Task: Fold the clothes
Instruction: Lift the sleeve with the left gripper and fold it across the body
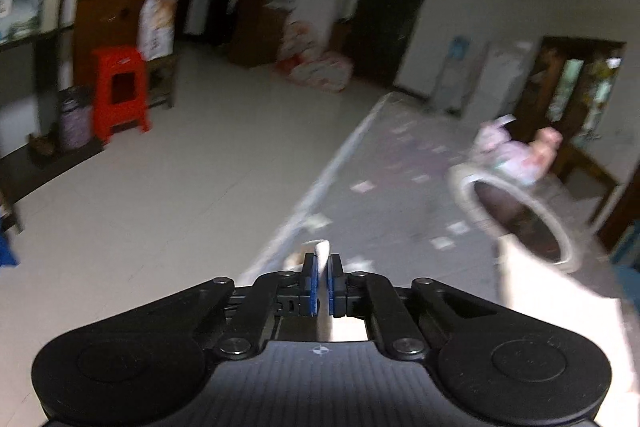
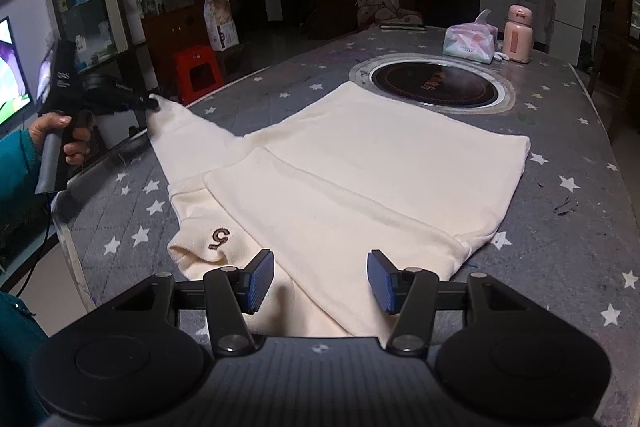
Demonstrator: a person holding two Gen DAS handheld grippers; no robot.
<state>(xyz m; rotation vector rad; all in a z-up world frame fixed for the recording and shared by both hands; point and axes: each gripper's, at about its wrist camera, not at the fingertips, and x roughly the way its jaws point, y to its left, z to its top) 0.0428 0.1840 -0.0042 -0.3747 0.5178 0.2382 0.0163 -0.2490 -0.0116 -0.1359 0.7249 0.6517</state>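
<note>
A cream sweatshirt (image 2: 360,171) with a small dark embroidered mark lies spread on the grey star-patterned table (image 2: 560,227). My left gripper (image 2: 150,103) is shut on the end of its left sleeve (image 2: 180,131) and holds it up off the table at the left edge. In the left wrist view the gripper (image 1: 323,267) pinches a sliver of cream cloth (image 1: 322,251) between its blue pads. My right gripper (image 2: 321,277) is open and empty, just above the near part of the sweatshirt.
A round black induction hob (image 2: 436,85) is set in the table beyond the sweatshirt. A tissue pack (image 2: 470,45) and a pink bottle (image 2: 518,35) stand at the far end. A red stool (image 2: 198,71) and shelves stand left, off the table.
</note>
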